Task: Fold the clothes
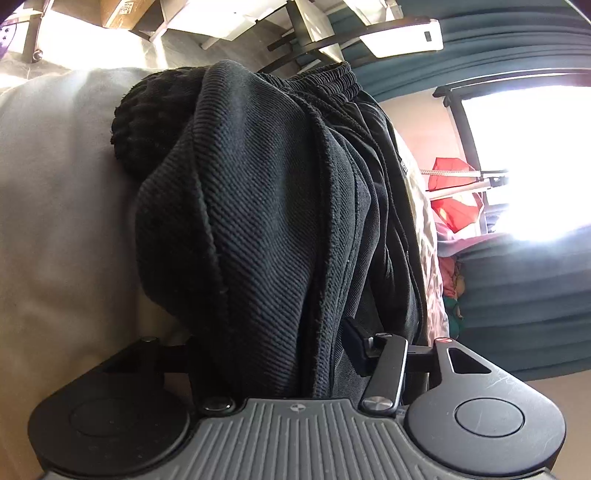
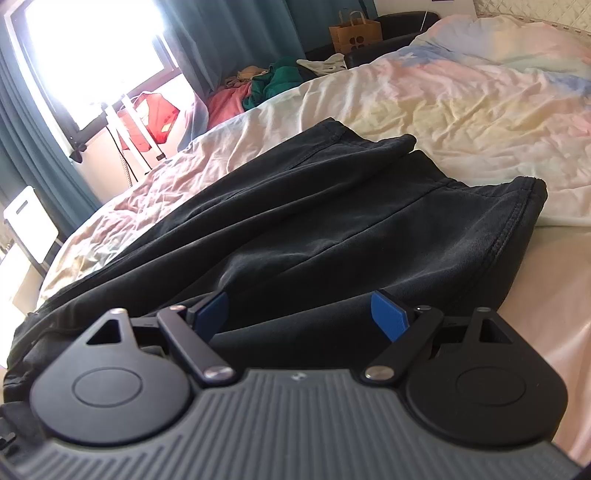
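Observation:
A black garment with an elastic ribbed waistband (image 1: 266, 206) fills the left wrist view, bunched in thick folds. My left gripper (image 1: 280, 354) is shut on these folds; the cloth hides its left finger and most of the right one. In the right wrist view the same black garment (image 2: 332, 221) lies spread over the bed, hems pointing away. My right gripper (image 2: 301, 314) is open just above the near part of the cloth, its blue pads (image 2: 388, 314) wide apart and holding nothing.
The bed has a crumpled pastel sheet (image 2: 443, 103). A pile of red and green clothes (image 2: 258, 88) lies at its far side near a paper bag (image 2: 354, 33). A bright window, teal curtains (image 1: 517, 277) and a white rack stand beyond.

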Demonstrator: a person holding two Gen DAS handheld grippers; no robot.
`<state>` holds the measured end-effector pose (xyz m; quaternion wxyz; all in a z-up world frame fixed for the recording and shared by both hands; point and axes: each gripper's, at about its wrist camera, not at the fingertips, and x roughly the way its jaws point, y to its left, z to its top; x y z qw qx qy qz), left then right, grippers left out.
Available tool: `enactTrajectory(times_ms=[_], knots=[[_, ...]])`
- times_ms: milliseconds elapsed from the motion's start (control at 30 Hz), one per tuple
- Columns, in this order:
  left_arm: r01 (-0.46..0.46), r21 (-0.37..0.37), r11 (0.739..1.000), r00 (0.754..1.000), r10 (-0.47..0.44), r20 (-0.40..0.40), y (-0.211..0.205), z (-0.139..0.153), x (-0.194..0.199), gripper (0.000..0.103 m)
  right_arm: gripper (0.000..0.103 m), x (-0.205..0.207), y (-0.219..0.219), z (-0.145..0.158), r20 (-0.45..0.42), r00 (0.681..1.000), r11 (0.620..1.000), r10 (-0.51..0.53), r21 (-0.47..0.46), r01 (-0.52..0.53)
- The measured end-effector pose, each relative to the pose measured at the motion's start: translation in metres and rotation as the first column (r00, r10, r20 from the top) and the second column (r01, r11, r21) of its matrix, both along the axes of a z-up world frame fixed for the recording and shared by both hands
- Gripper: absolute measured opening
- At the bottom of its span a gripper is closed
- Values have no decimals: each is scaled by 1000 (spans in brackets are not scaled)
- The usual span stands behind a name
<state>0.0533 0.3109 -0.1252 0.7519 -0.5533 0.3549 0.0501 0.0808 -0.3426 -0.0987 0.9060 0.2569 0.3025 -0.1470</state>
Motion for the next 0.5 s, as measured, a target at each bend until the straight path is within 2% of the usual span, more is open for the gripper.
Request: enactTrajectory(times_ms=[33,67,133,233,367,500], knots=[[-3,-1,1000,1000,3,2,0,0,1,40,86,0,-1,0,2,1000,1000,-3,7,3],[0,2,1000,1000,0,6,-1,0,1,38,86,-1,-2,0,2,1000,1000,-7,15,7],[4,15,1000,1000,-4,15,-3,2,2,25,86,-2,-6,-1,3,1000,999,-16,33,16],[13,57,998,999,-15,30,-7,9,6,18,86,-2,-7,-1,2,1000,999,-24,41,23],[15,100,995,999,-19,39,-11,17,6,14,86,-2,-8,-1,4,1000,998,-27,51,26],[-4,101,995,999,0,42,-12,20,7,12,86,-5,-16,-1,11,999,996,-37,85,36]])
